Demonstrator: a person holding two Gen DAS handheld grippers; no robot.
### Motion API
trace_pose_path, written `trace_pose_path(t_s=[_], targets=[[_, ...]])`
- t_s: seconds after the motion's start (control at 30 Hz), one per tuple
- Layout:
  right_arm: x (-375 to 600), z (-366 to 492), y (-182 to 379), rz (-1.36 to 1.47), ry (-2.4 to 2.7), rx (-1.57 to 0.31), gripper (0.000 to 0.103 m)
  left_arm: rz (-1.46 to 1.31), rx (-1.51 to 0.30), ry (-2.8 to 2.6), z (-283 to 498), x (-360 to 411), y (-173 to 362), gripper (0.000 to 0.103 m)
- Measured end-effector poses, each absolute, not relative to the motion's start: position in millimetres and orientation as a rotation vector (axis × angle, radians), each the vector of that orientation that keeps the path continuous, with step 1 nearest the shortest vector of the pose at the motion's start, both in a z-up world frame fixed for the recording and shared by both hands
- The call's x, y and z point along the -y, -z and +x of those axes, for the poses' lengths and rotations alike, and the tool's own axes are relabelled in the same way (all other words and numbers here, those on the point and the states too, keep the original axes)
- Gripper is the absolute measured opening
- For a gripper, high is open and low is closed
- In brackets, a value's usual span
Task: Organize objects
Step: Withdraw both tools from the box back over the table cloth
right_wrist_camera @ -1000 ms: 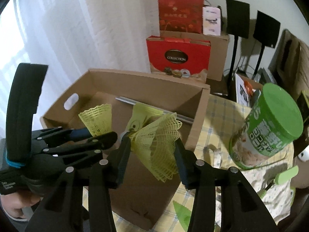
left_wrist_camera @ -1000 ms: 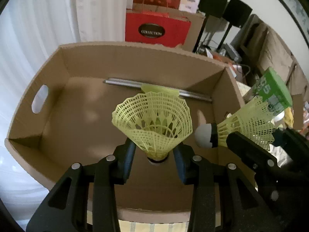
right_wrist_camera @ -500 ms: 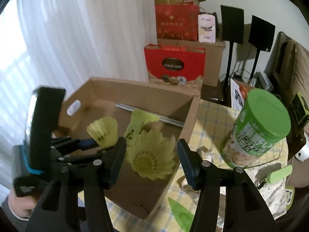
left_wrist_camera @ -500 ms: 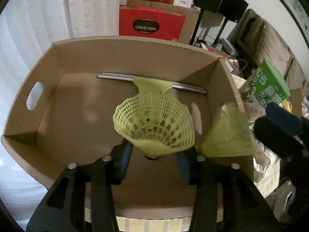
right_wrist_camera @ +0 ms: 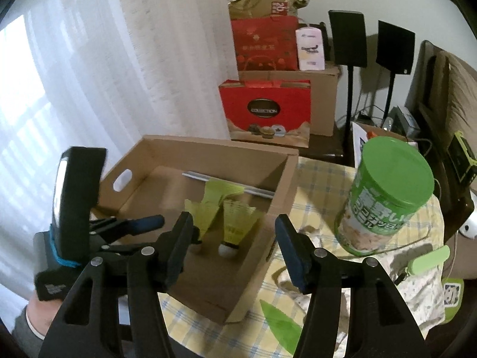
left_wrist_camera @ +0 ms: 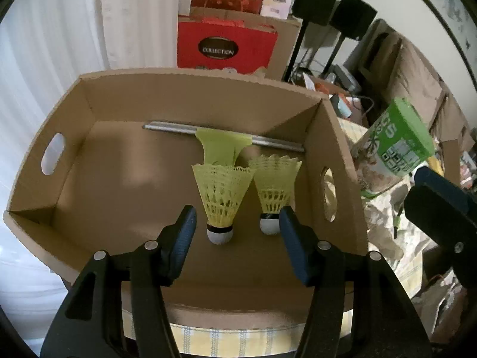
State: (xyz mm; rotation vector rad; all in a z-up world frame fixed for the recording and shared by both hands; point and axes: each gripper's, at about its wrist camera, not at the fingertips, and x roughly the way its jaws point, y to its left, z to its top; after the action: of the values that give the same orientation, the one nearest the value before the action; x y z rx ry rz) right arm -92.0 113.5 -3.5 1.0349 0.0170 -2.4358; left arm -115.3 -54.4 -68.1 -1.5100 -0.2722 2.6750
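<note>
Left wrist view: left tool (left_wrist_camera: 237,220) now spread, empty; right tool (right_wrist_camera: 232,235) likewise. Both yellow mesh plastic shuttlecocks (left_wrist_camera: 222,197) (left_wrist_camera: 272,191) released, lying inside brown cardboard box (left_wrist_camera: 184,92). Placement apparently done.

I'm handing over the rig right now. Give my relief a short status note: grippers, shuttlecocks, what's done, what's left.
Left gripper: open, empty, over the box.
Right gripper: open, empty, above the box's near right corner.
Both shuttlecocks lie side by side in the box, corks toward us, near a metal rod with a yellow-green piece.
Done: both shuttlecocks boxed.
Left: green can and small green items sit on the tablecloth; box them if wanted.
</note>
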Motion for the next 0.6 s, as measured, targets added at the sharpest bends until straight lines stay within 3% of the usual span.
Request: trace_pose_path(t_s=[0.2,0.27,0.53,0.6], targets=[[-126,-89,0,1.029,2.466,-0.020,0.059,-1.494,0.277,-2.685,-114,55,59,0.057],[-129,-88,0,1.029,2.477,-0.027,0.060,-1.485,0.275,-2.691,-112,54,57,0.065],[-147,-86,2,1.038,2.536,-0.040,0.073,-1.440,0.273,-2.709,-105,47,44,0.071],[-153,-85,3,1.043,2.552,-0.034,0.077,-1.420,0.259,-2.719,-103,44,41,0.080]])
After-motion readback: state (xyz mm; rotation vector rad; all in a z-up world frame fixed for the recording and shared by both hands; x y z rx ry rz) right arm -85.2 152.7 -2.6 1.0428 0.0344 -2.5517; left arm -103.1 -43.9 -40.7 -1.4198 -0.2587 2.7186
